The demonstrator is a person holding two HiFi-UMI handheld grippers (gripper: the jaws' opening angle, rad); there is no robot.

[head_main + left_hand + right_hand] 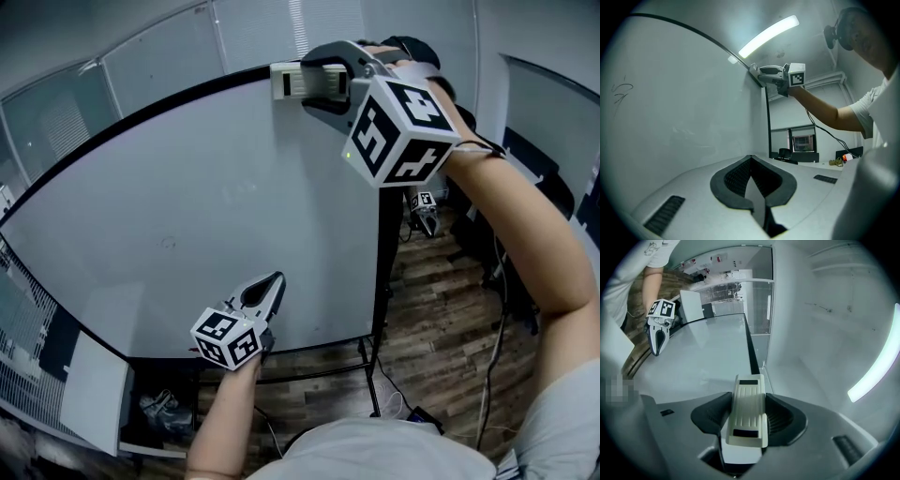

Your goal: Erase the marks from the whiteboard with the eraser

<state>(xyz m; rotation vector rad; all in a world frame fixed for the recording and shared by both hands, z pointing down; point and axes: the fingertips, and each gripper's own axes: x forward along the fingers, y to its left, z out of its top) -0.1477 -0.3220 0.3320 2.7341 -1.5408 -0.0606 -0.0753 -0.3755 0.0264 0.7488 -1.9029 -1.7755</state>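
**Q:** Status of the right gripper (323, 81)?

**A:** The jaws are clamped on the eraser (747, 413). One pad bears on each long side of its ribbed cream body, and its far end projects beyond the jaw tips. In the head view the right forearm is bare and extended upward. It runs from 4 o'clock to 1 o'clock, with the marker cube (398, 131) facing the camera.

**Q:** Location of the eraser?

**A:** At 12 o'clock in the head view, on the top edge of the whiteboard (187, 206), over the black frame near the upper right corner. Whether the pad face is pressed to the surface cannot be determined.

**Q:** Status of the left gripper (267, 289)?

**A:** The jaws are together at the tips and nothing is between them. The unit is at 6 o'clock in the head view, low in front of the board near its bottom edge. Its tips point up toward 1 o'clock, and the left forearm rises below it from 6 o'clock. The two grippers are well apart.

**Q:** Condition of the board surface?

**A:** A faint scribble (621, 91) is visible at 9 o'clock in the left gripper view. The board stands on a dark metal stand (382, 281) over a wood-pattern floor (441, 300)
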